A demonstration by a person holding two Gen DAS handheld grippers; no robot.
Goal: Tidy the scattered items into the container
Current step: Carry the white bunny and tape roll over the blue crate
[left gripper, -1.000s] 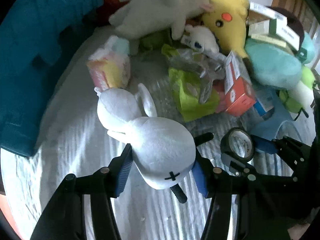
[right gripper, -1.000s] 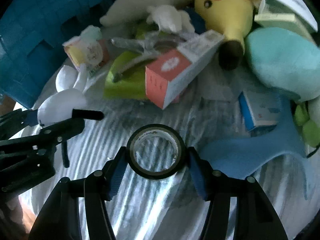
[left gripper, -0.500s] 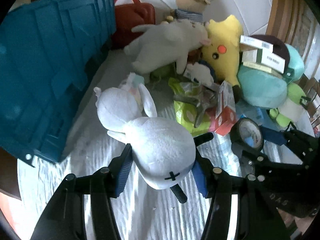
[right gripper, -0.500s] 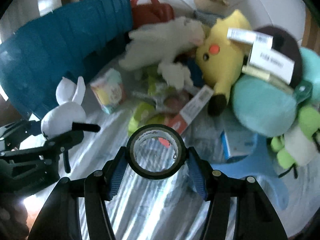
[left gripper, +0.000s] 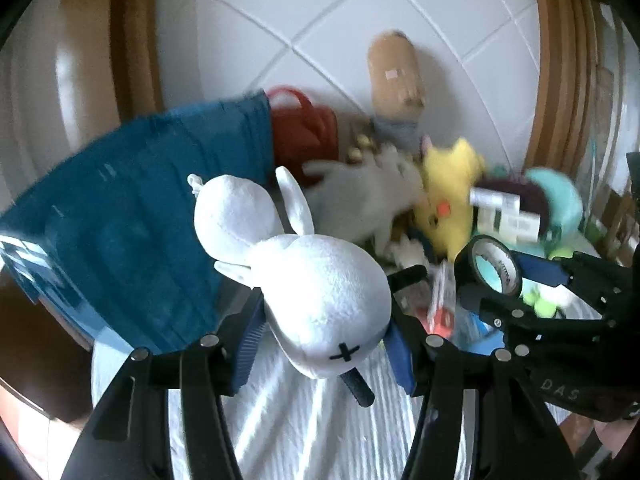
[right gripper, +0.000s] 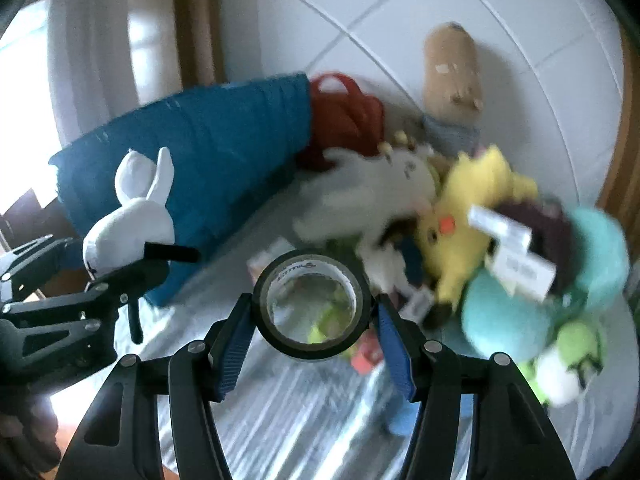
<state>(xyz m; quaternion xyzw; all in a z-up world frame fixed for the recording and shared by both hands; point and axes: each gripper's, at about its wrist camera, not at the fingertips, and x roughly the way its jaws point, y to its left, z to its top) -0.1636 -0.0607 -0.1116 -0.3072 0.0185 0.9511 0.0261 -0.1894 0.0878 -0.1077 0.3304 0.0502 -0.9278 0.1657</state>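
My left gripper (left gripper: 324, 340) is shut on a white rabbit plush (left gripper: 316, 300) and holds it in the air above the white cloth. My right gripper (right gripper: 312, 340) is shut on a black roll of tape (right gripper: 312, 308), also lifted. The tape also shows in the left wrist view (left gripper: 492, 268), to the right of the rabbit. The rabbit shows in the right wrist view (right gripper: 132, 224) at the left. The blue container (left gripper: 132, 236) stands at the left, beside the rabbit; it also shows in the right wrist view (right gripper: 208, 164).
A pile lies ahead against the tiled wall: a red bag (right gripper: 348, 116), a grey-white plush (right gripper: 372, 192), a yellow plush (right gripper: 472, 220), a teal plush (right gripper: 532, 300), a brown plush (right gripper: 452, 80), several small boxes. White ribbed cloth (left gripper: 320, 432) covers the surface.
Both grippers have risen and tilted up with their loads. The pile and cloth have dropped lower in view and the wall now shows. The blue container's top edge has come into sight.
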